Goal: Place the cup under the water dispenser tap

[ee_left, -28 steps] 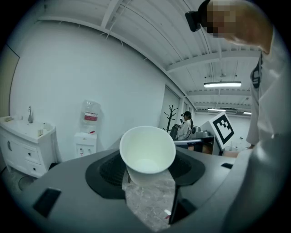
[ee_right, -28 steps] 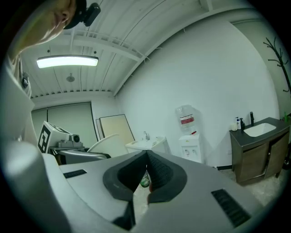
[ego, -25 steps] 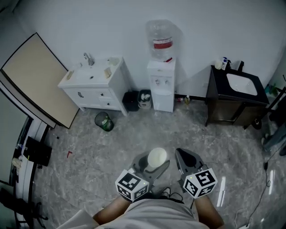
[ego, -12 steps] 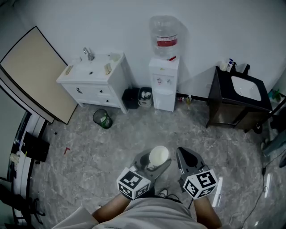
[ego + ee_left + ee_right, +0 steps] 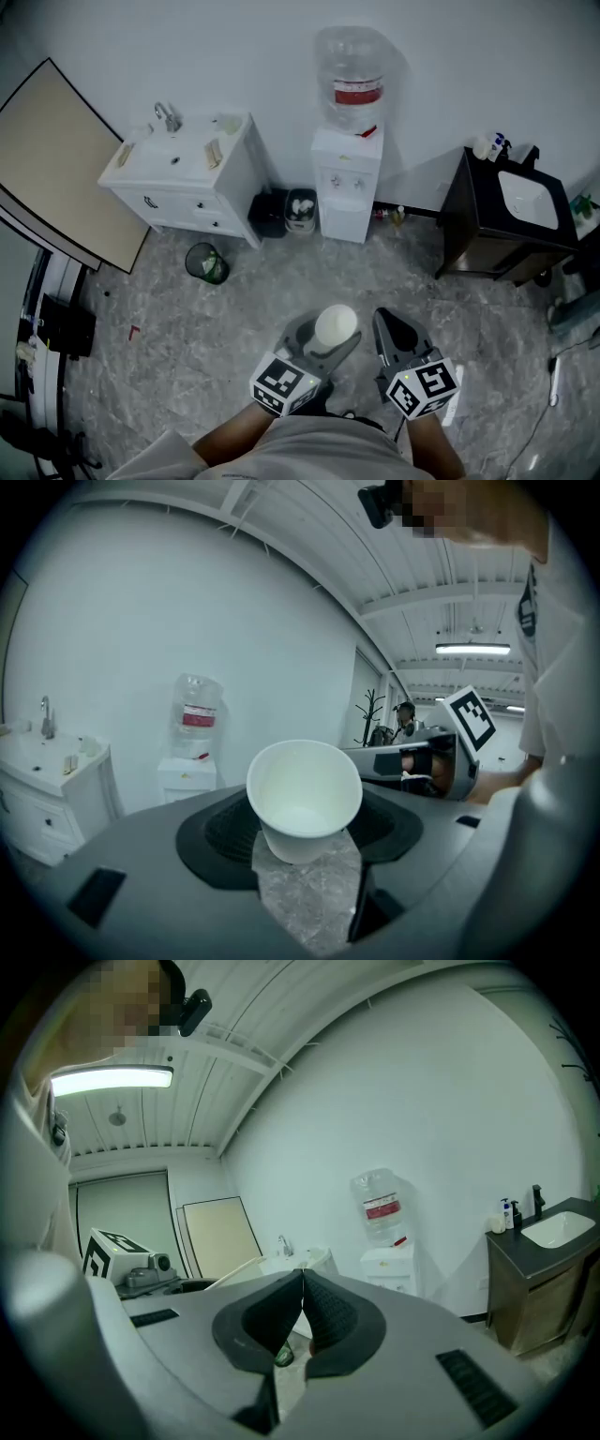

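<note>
White paper cup, round and open-mouthed, sits between the jaws of the left tool. The jaws stand wide apart and their dark ribbed pads press on the cup's sides, so the left tool has hold of it. The cup is carried low in front of the person, above the grey marbled floor. Its long axis stands close to upright, mouth up.

The right tool rides just beside the left one, on its right. Its jaws are together with nothing between them.

The coming move turns on one relation. The white floor-standing water dispenser, with a clear bottle and a red label on top, stands against the wall ahead of the left tool. It is well apart from the tool, almost in line with the cup, with open floor between. The left hand is the one that counts, since it carries the cup. To my judgement the cup must travel forward, then settle upright in the recess below the taps.

The head view alone shows the floor between tool and dispenser, and the taps as small dots on its front. The left gripper view alone shows that the cup is empty inside. There the dispenser appears small and to the left of the cup, its taps too small to tell.
</note>
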The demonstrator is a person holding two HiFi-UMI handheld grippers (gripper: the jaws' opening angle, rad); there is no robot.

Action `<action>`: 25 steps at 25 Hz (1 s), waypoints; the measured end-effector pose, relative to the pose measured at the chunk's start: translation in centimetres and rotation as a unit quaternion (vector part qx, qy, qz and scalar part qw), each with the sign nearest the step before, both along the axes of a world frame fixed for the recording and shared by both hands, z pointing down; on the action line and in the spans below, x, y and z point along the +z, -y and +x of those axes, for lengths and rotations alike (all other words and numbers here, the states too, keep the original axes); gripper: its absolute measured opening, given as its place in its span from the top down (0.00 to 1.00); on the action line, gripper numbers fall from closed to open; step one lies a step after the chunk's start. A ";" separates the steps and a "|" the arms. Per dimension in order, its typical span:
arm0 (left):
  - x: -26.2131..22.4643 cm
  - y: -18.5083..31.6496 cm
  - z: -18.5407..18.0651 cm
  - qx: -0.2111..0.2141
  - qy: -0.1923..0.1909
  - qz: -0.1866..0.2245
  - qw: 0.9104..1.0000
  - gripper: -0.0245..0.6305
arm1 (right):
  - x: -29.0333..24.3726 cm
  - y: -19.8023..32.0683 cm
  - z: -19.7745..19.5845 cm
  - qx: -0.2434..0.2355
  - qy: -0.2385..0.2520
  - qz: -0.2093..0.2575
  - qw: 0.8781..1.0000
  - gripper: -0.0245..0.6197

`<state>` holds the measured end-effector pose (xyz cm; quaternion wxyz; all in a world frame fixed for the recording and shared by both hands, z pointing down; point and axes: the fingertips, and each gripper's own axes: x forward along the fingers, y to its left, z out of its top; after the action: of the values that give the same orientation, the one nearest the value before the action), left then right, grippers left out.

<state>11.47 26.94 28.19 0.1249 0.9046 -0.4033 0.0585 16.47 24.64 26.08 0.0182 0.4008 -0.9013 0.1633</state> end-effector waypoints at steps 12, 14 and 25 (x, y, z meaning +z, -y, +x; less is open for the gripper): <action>1.2 13.8 -5.4 0.010 0.016 0.007 1.000 0.55 | -0.2 13.1 -5.2 0.018 0.003 0.005 1.000 0.94; 1.5 15.8 -5.8 0.006 0.014 0.009 1.000 0.55 | 0.2 15.0 -5.6 0.018 0.007 0.000 1.000 0.94; 4.9 32.2 -7.0 -0.017 0.027 0.033 0.999 0.55 | 2.6 32.0 -8.0 -0.029 0.014 0.006 0.999 0.94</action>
<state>4.49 -5.29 33.07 0.0849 0.8994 -0.4236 0.0671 8.47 -7.32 28.66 0.0080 0.3719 -0.9138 0.1628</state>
